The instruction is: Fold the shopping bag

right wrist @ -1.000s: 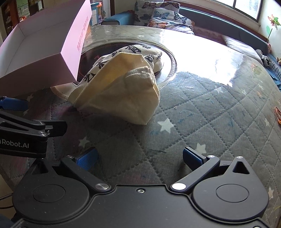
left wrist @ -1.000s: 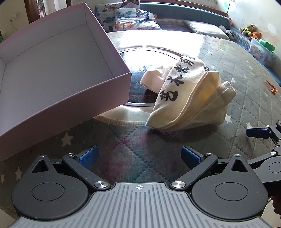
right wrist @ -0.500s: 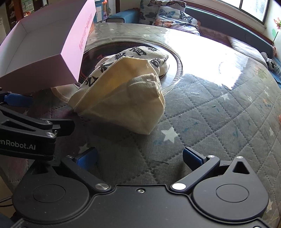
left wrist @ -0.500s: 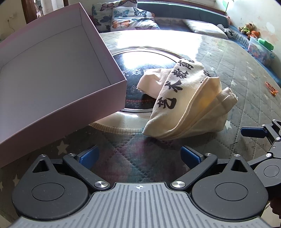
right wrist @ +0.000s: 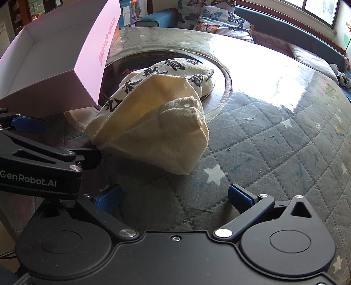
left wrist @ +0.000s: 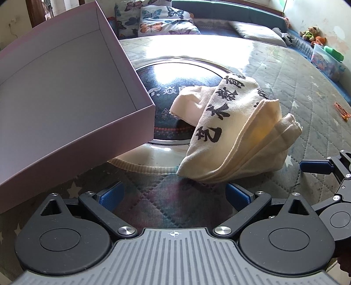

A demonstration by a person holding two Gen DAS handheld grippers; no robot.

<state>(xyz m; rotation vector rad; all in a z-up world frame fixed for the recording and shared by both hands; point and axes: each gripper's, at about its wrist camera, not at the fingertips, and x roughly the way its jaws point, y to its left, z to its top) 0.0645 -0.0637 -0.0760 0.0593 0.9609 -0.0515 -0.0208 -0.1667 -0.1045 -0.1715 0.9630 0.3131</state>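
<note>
A cream canvas shopping bag [left wrist: 237, 131] with black characters lies crumpled on the quilted table, partly over a round glass hob; it also shows in the right wrist view [right wrist: 158, 118]. My left gripper [left wrist: 174, 195] is open and empty, just short of the bag's near edge. My right gripper [right wrist: 175, 195] is open and empty, close in front of the bag's right corner. The right gripper's finger [left wrist: 316, 164] shows at the right edge of the left wrist view. The left gripper [right wrist: 43, 160] shows at the left of the right wrist view.
An open pink cardboard box [left wrist: 54, 105] stands at the left, overhanging the round glass hob [left wrist: 175, 87]. The box also shows in the right wrist view [right wrist: 54, 65]. An orange clip [left wrist: 342, 110] lies far right. Butterfly cushions [left wrist: 162, 19] and a bench sit behind the table.
Both grippers have moved forward toward the bag, which now looks larger and nearer. Both stay open. The bag has not moved.
</note>
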